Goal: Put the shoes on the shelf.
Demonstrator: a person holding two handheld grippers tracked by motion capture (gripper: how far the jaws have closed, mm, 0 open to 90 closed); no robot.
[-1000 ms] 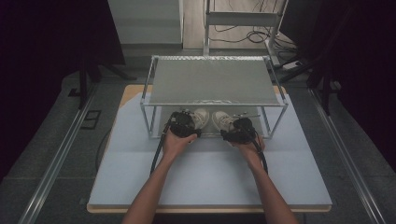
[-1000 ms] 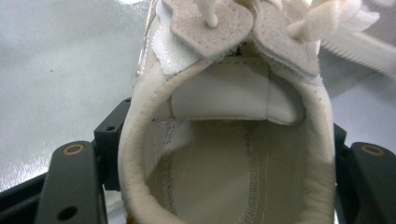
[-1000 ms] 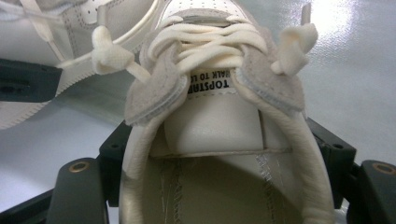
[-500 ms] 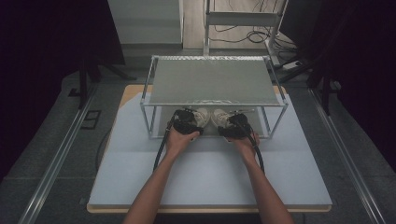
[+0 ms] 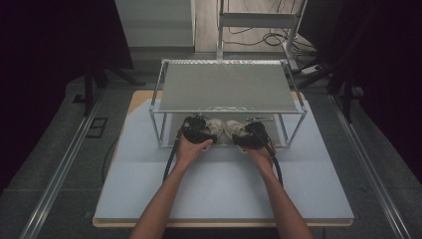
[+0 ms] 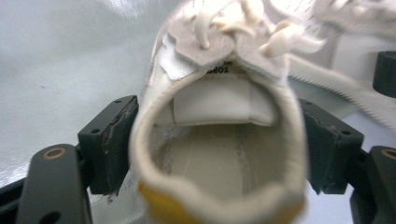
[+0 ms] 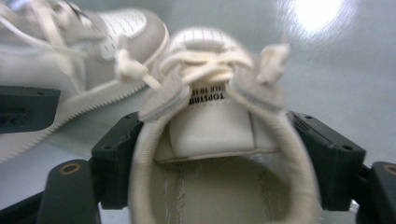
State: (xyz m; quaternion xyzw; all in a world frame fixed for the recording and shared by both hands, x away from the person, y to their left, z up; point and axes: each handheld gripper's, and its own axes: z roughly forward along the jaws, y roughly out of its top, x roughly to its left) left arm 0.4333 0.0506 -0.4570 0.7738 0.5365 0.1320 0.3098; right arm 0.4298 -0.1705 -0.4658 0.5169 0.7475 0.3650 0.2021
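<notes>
Your left gripper (image 6: 219, 154) has its jaws clamped on the collar of the left white sneaker (image 6: 219, 140), one black pad on each side of the opening; your right gripper (image 7: 224, 163) grips the right white sneaker (image 7: 219, 154) the same way. From above, both sneakers sit side by side under the wire rack (image 5: 229, 87), at its front edge on the pale blue table (image 5: 219, 184). Since a second ago your hands have pushed slightly forward, carrying the shoes a little deeper under the shelf. The gripper views show laces, tongue labels and a yellow heel patch that the high view hides.
</notes>
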